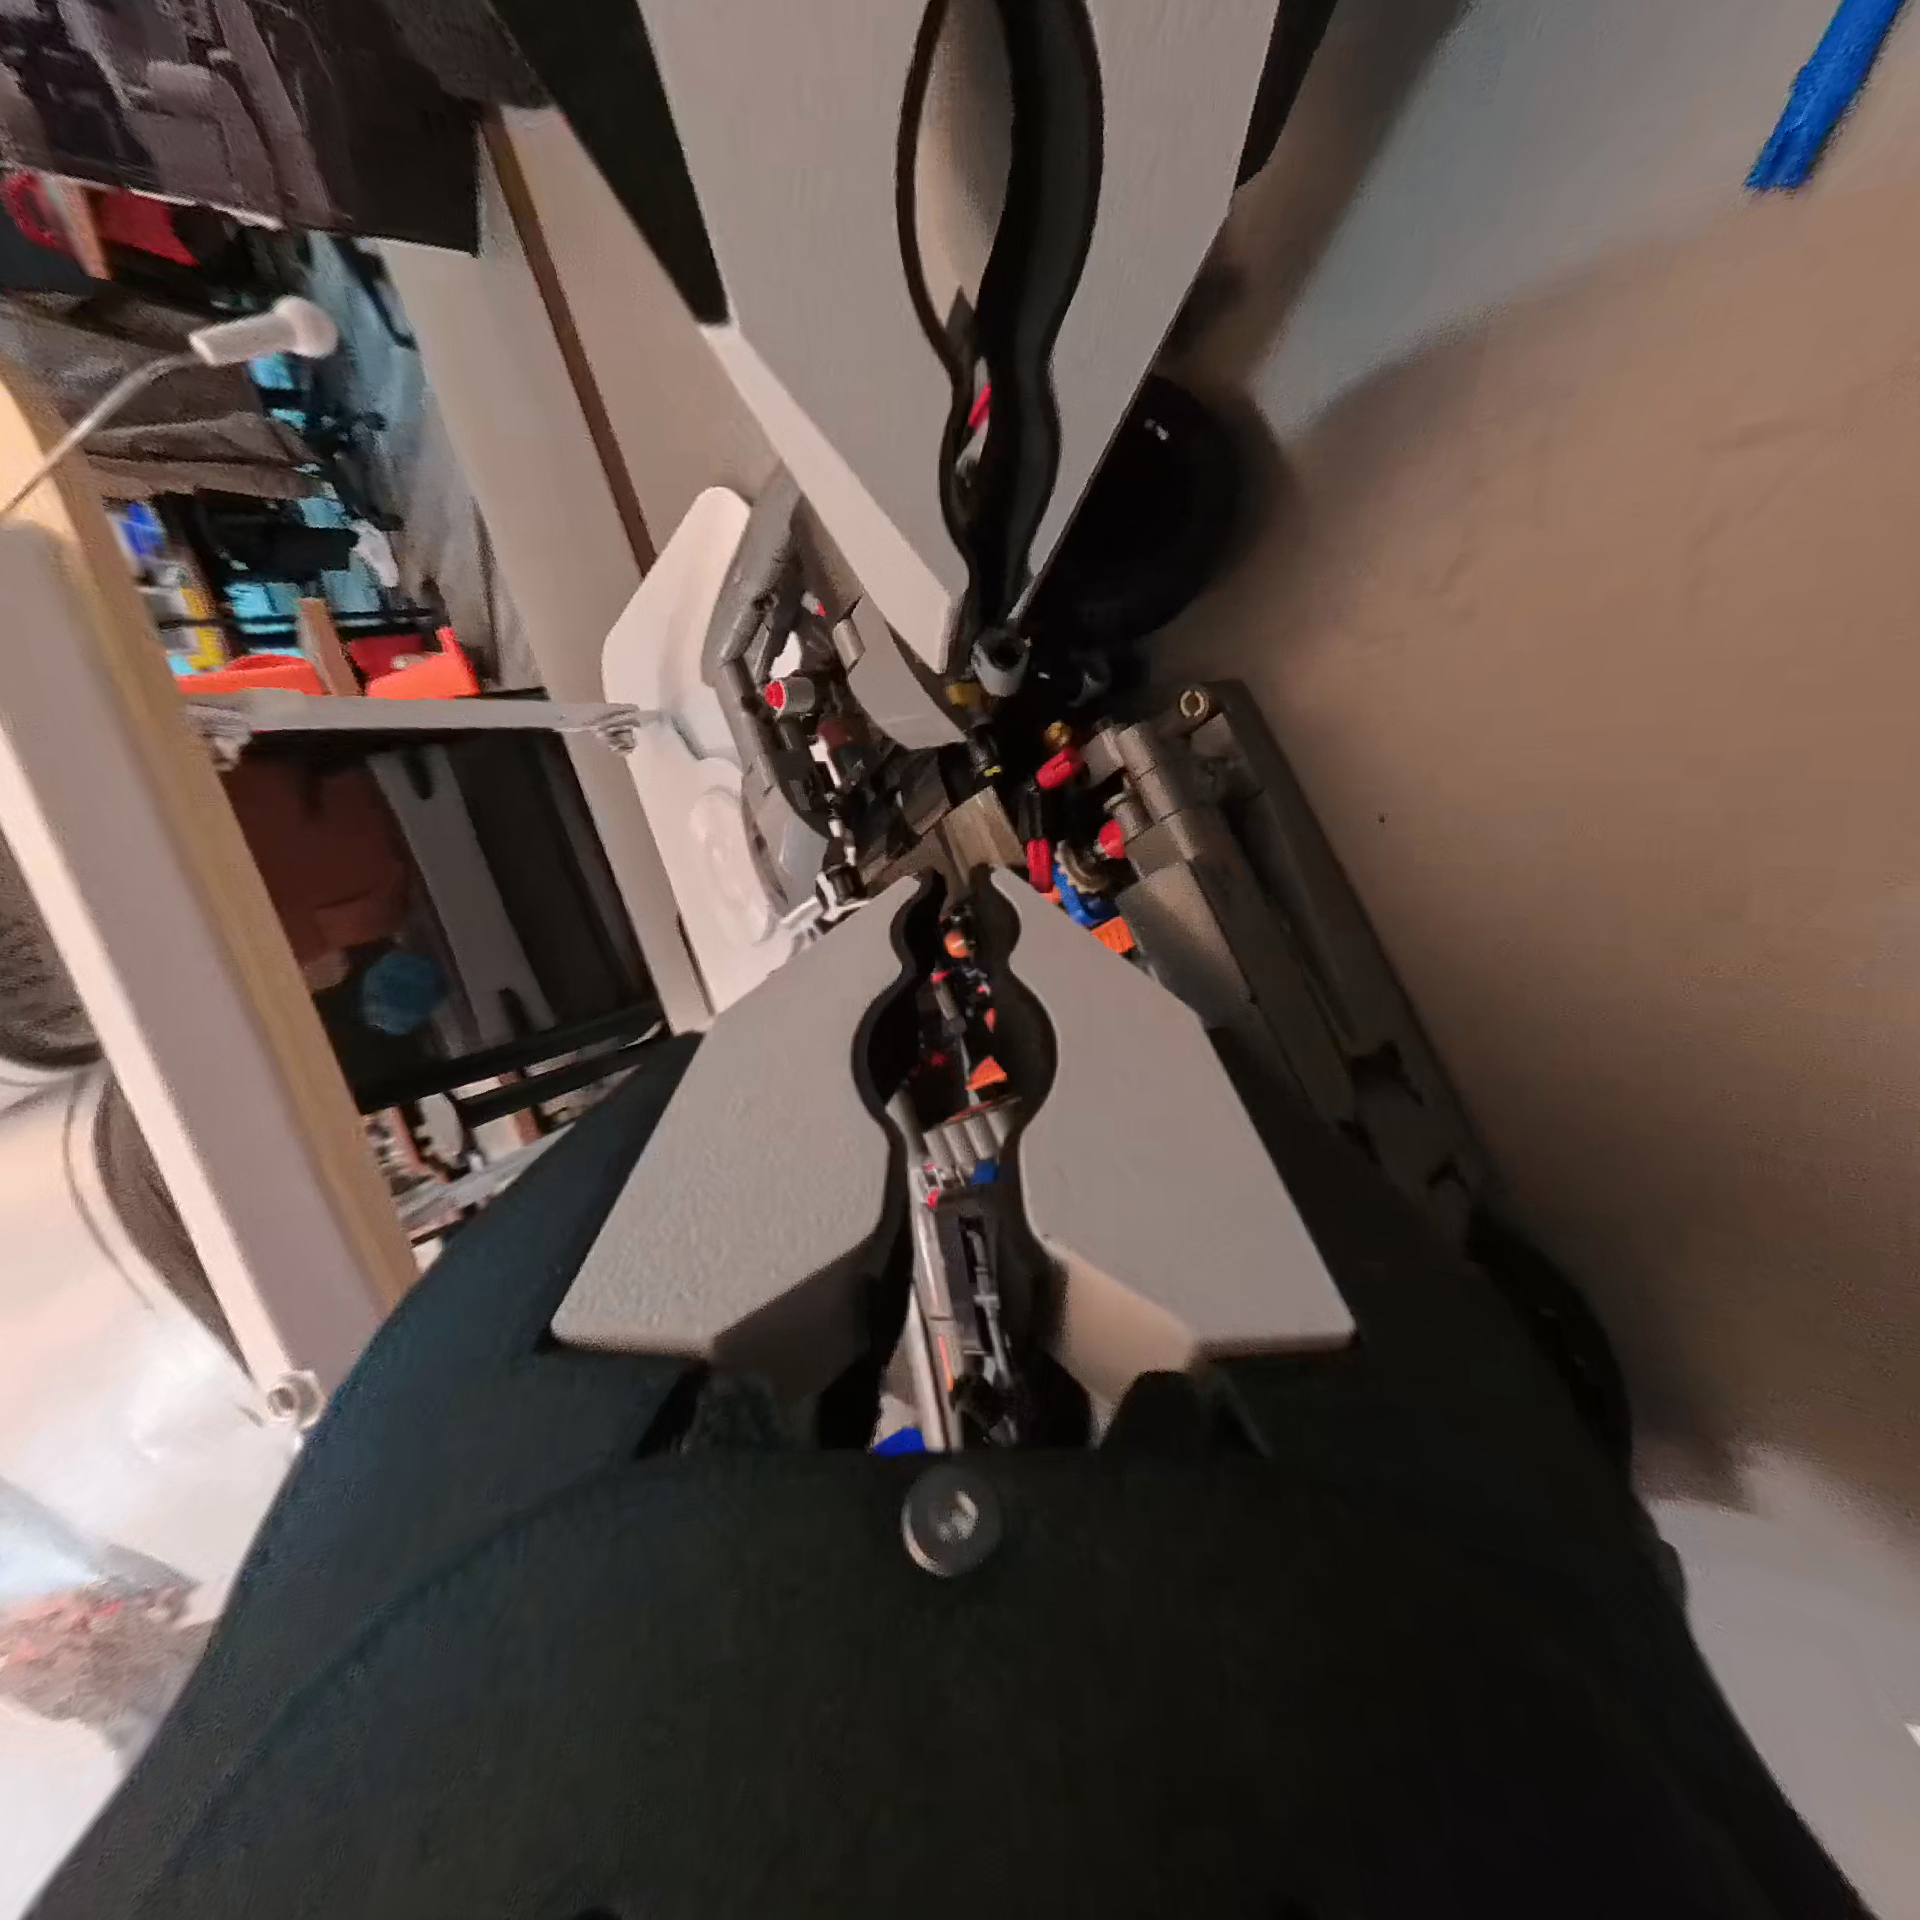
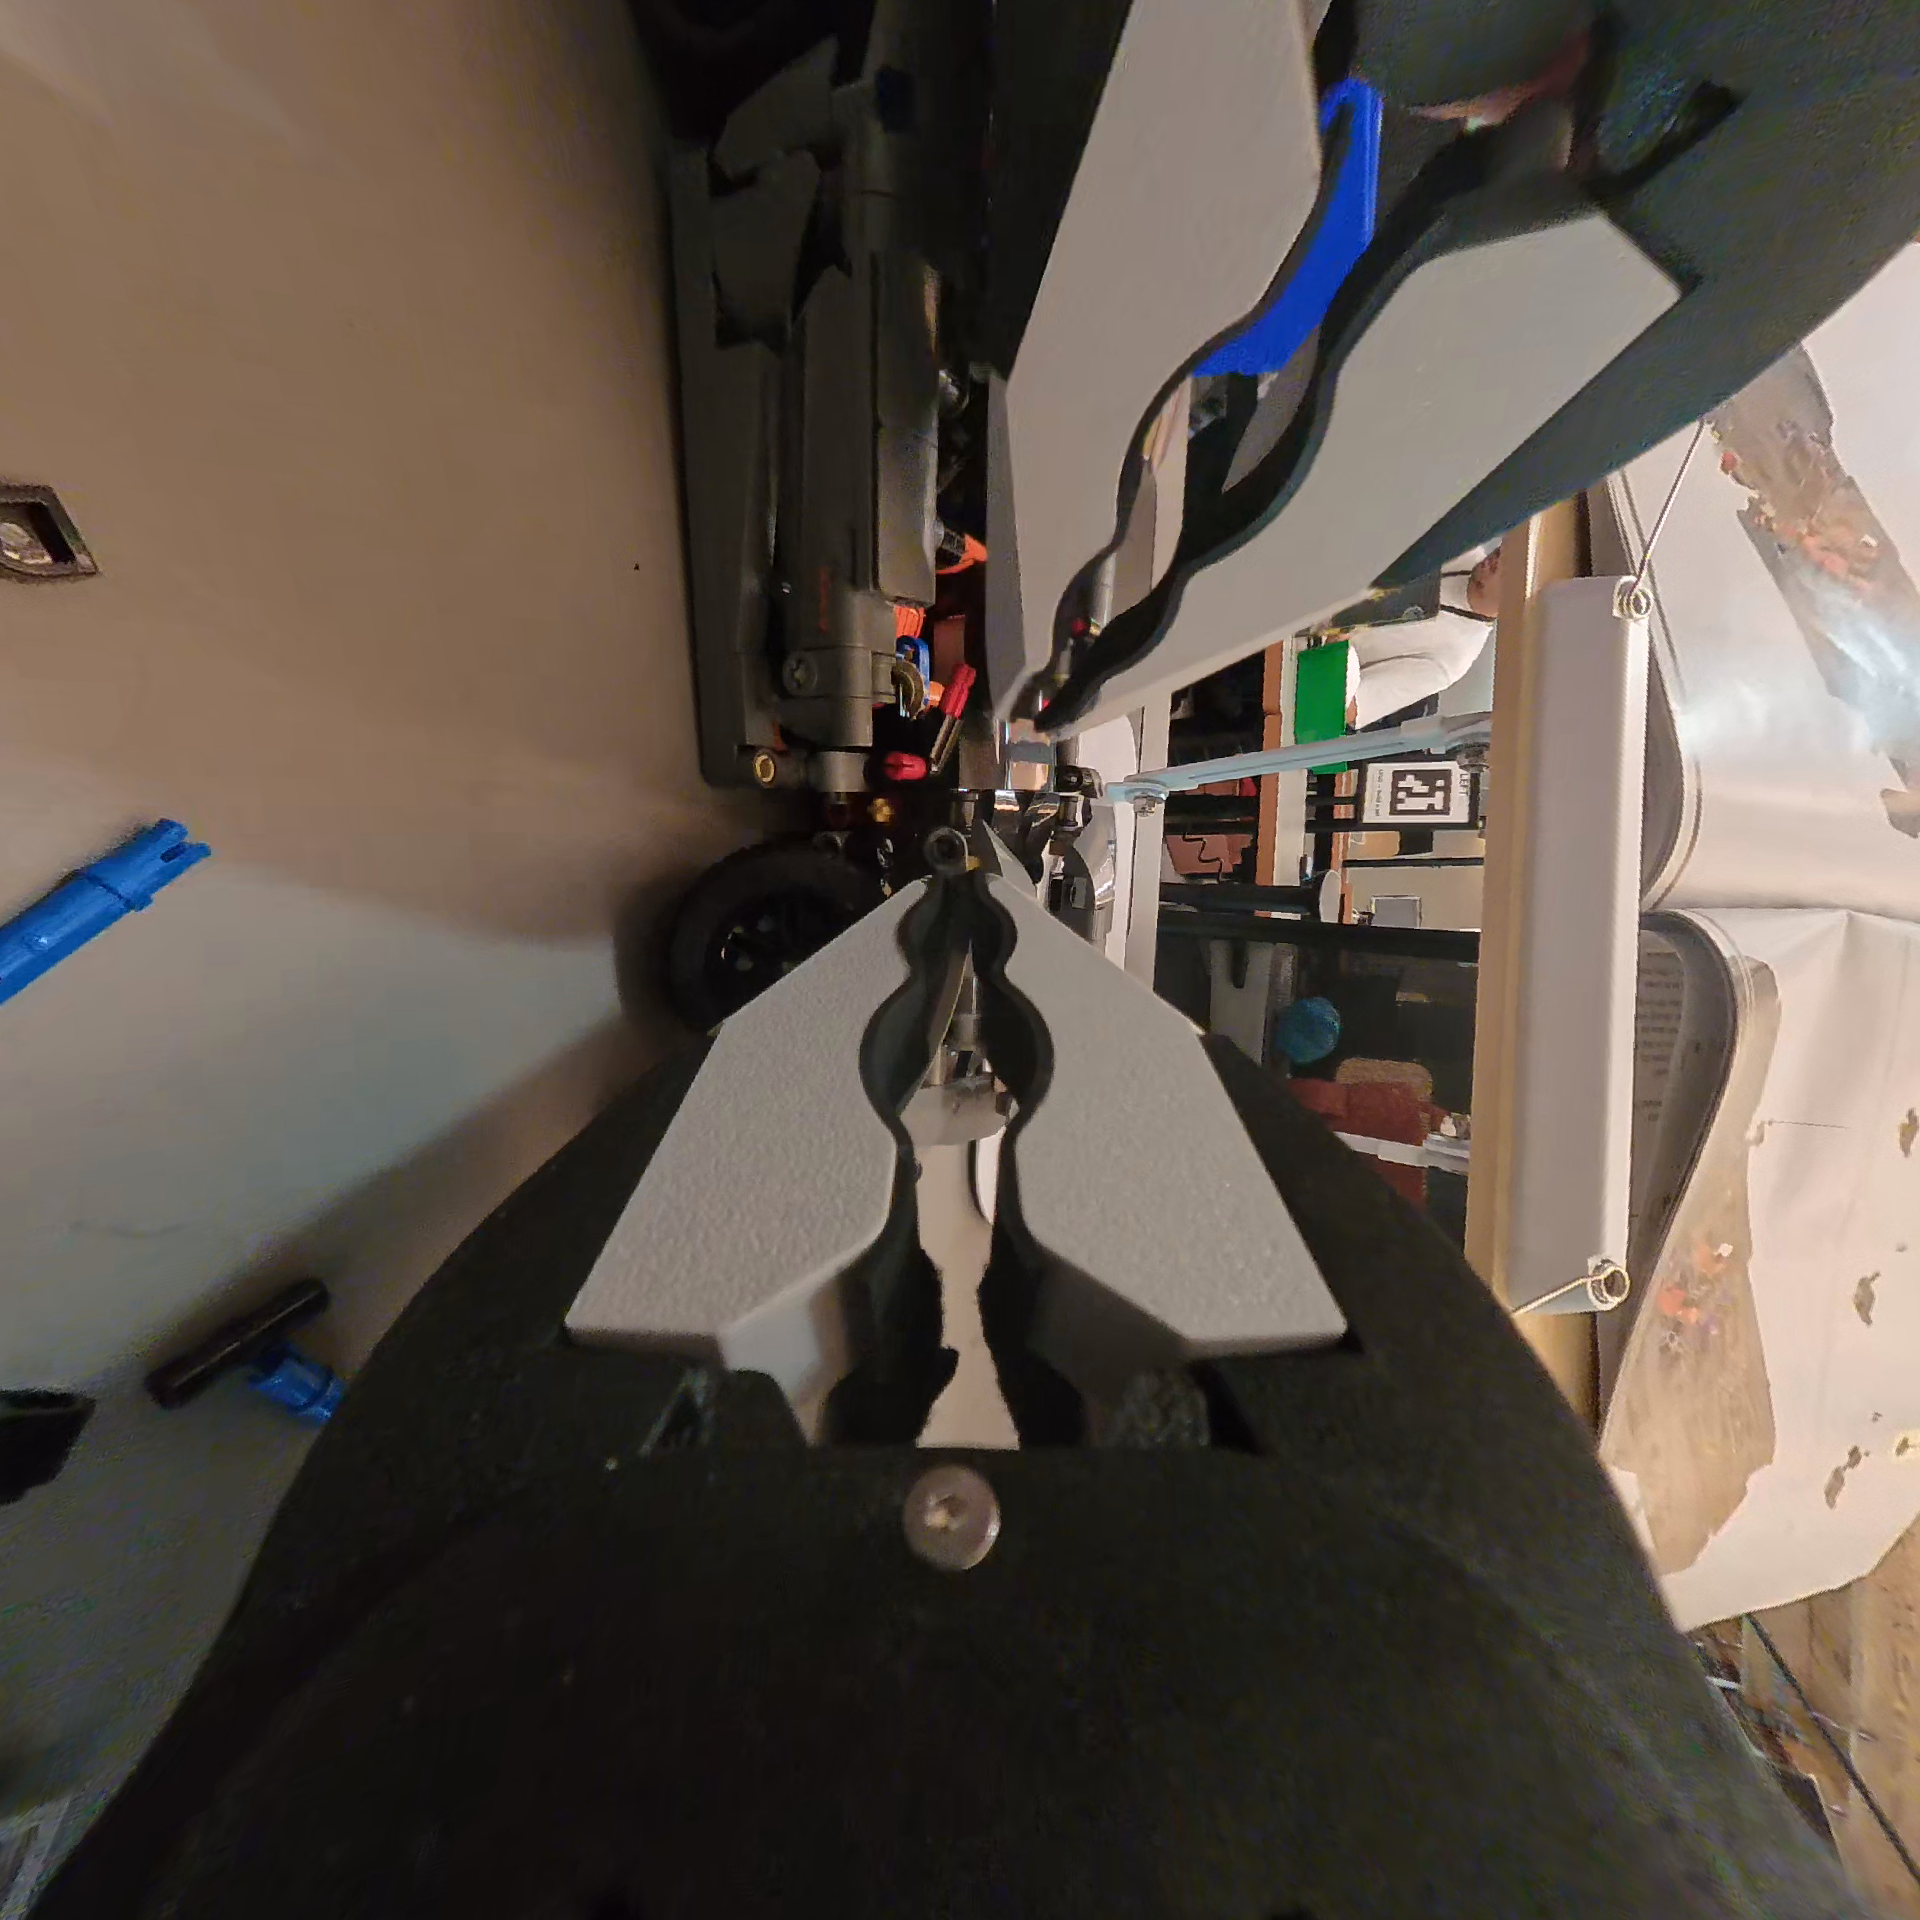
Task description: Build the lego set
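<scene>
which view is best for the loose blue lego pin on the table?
Right wrist view: the blue pin lies in the open at the left edge on the table, well lit and unobstructed. Left wrist view doesn't show it; there the lego car and claws fill the middle.

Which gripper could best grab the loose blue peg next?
Probably the right gripper: its view shows the blue peg lying on the table. The left gripper's view doesn't show it.

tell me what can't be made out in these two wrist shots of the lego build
- Left wrist view: whether the left gripper pinches any part of the lego car; its fingers cover the contact.
- Right wrist view: what the right gripper touches is too small; the wheel is half hidden behind a finger.
- Both views: background shelves are blurred.
</scene>
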A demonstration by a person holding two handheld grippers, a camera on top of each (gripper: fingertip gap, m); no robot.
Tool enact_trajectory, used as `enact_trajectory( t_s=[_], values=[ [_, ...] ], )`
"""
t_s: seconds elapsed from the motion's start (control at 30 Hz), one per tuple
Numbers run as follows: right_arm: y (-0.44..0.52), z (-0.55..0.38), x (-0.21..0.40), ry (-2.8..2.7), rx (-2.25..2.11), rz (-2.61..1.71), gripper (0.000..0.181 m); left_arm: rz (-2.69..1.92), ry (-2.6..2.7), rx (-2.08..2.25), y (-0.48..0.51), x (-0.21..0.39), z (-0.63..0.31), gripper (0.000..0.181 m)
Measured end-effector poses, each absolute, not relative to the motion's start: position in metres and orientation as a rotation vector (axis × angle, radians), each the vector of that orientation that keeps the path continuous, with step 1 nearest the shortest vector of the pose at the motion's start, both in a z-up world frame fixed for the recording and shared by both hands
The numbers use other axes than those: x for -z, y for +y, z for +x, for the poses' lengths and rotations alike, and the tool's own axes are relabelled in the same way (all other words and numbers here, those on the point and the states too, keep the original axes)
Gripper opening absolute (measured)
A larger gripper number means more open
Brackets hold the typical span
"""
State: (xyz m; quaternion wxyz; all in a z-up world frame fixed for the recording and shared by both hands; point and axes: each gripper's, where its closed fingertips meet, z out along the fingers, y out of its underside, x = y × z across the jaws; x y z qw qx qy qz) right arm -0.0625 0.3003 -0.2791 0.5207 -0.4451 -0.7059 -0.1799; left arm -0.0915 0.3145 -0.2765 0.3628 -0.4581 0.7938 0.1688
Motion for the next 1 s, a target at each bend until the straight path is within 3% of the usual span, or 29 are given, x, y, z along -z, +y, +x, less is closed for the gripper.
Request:
enact_trajectory(
  t_s=[0.23,0.33,0.67,1.0],
  values=[
    [0.3,-0.063,0.28,-1.693,0.425,-1.073,0.0,-1.244,2.126,-0.386,0.31,0.281,-0.095,0.006],
    [0.301,-0.063,0.28,-1.693,0.419,-1.076,0.0,-1.309,2.162,-0.332,0.307,0.28,-0.101,0.017],
    [0.301,-0.063,0.28,-1.691,0.413,-1.082,0.0,-1.305,2.206,-0.333,0.306,0.287,-0.098,0.006],
    [0.302,-0.062,0.28,-1.692,0.406,-1.083,0.0,-1.301,2.262,-0.253,0.305,0.285,-0.095,0.018]
  ],
)
